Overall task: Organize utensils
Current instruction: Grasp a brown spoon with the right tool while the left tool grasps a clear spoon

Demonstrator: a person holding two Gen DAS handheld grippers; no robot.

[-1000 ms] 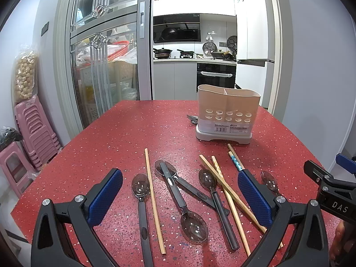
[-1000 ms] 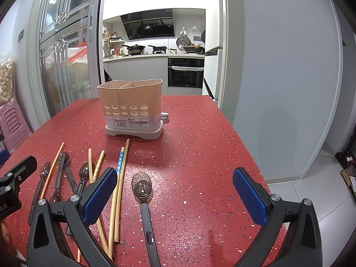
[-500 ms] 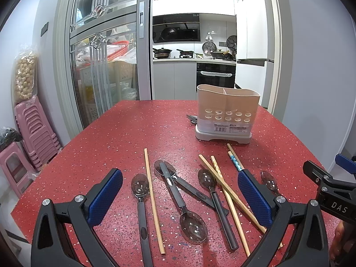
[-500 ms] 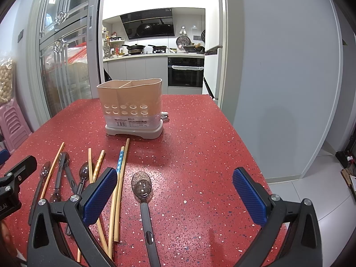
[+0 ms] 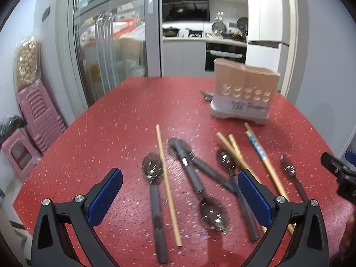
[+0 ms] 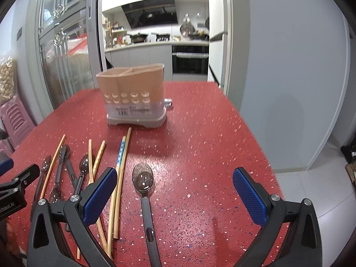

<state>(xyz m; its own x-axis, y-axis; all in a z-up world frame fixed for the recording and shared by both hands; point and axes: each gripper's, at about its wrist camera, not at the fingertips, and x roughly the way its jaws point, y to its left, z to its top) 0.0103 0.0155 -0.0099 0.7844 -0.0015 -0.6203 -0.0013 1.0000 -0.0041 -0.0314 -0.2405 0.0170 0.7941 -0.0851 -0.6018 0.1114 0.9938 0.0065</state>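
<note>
Now both views have dipped toward the spoons point(image 5: 153, 173) and chopsticks point(image 6: 121, 155), both grippers' fingers point(image 5: 104, 198) still spread, empty

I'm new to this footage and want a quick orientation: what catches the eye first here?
The bright red speckled table fills both views, with dark spoons and wooden chopsticks scattered loose across its near half. Behind them stands a beige utensil holder, upright and apparently empty. In the foreground the left gripper and right gripper hang wide open above the utensils, holding nothing.
</note>
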